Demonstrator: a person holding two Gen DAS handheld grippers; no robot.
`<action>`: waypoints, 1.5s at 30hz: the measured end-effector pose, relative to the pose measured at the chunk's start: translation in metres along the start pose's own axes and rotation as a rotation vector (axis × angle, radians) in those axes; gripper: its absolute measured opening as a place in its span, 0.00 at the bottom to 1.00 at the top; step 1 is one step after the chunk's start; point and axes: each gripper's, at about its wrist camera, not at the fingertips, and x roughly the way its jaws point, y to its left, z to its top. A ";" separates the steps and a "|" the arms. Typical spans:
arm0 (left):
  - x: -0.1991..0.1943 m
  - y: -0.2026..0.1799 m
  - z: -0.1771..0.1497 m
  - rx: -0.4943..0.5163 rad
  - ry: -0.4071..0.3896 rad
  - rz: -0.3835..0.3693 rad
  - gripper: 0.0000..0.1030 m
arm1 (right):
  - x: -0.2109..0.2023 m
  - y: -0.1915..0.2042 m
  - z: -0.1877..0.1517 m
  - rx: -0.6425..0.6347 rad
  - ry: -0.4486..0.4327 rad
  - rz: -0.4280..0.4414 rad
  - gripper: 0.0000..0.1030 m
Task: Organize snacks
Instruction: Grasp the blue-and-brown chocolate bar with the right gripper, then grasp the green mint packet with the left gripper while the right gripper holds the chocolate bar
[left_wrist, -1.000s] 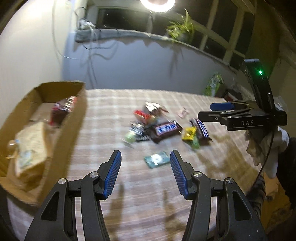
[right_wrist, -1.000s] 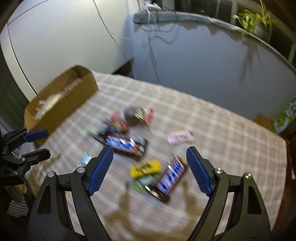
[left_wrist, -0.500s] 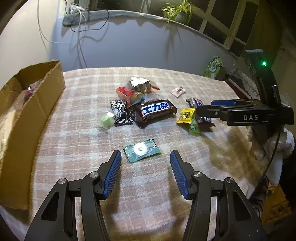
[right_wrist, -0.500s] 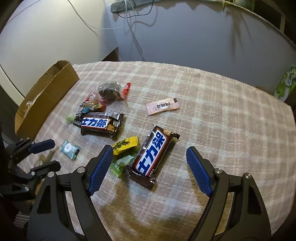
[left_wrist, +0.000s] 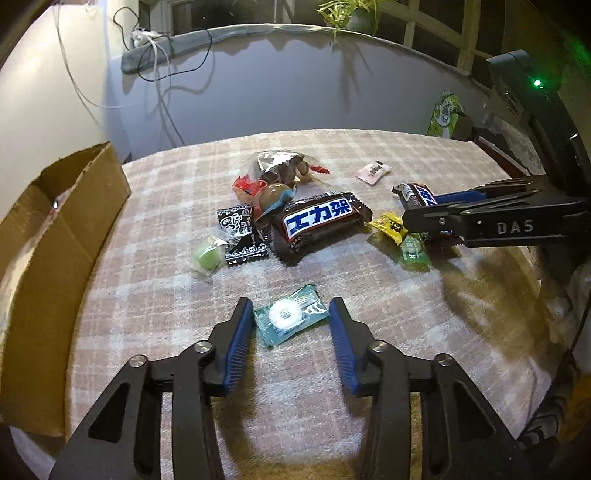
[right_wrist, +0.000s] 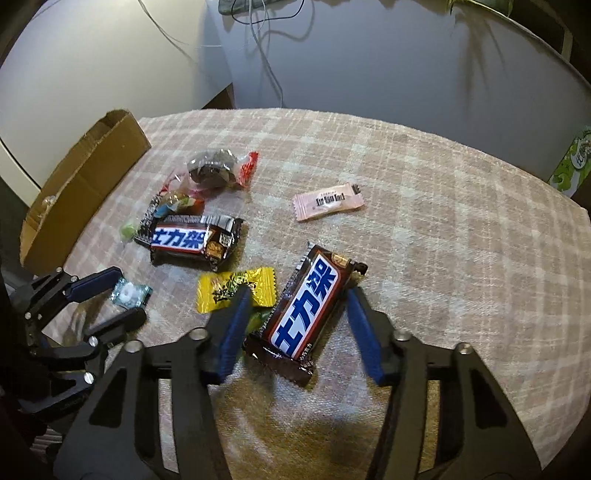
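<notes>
My left gripper (left_wrist: 291, 306) is open, low over the plaid table, with a teal wrapped mint candy (left_wrist: 290, 319) lying between its blue pads. My right gripper (right_wrist: 297, 293) is open and straddles a brown chocolate bar (right_wrist: 306, 314) that lies flat on the cloth. A second chocolate bar (left_wrist: 319, 223) lies in the middle among small wrapped sweets. A yellow candy (right_wrist: 236, 288) and a green one (left_wrist: 415, 251) lie by the right gripper. A pink sachet (right_wrist: 328, 201) lies farther back.
An open cardboard box (left_wrist: 55, 229) with snacks inside stands at the table's left edge. A clear bag of dark snacks (right_wrist: 214, 170) and a black sachet (left_wrist: 242, 236) lie in the pile. A grey wall with hanging cables rises behind the table.
Both grippers have moved down and forward to the table. The left one now brackets the teal candy and the right one brackets the near chocolate bar. Both stay open.
</notes>
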 end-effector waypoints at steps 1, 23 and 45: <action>0.000 0.000 0.000 0.004 -0.003 0.003 0.39 | 0.001 0.000 -0.001 -0.001 0.000 -0.004 0.44; -0.004 0.010 0.003 -0.058 -0.031 -0.055 0.16 | -0.011 -0.017 -0.011 0.041 -0.037 0.011 0.29; 0.019 0.009 0.025 -0.080 0.015 0.029 0.48 | -0.018 -0.023 -0.016 0.047 -0.064 0.030 0.29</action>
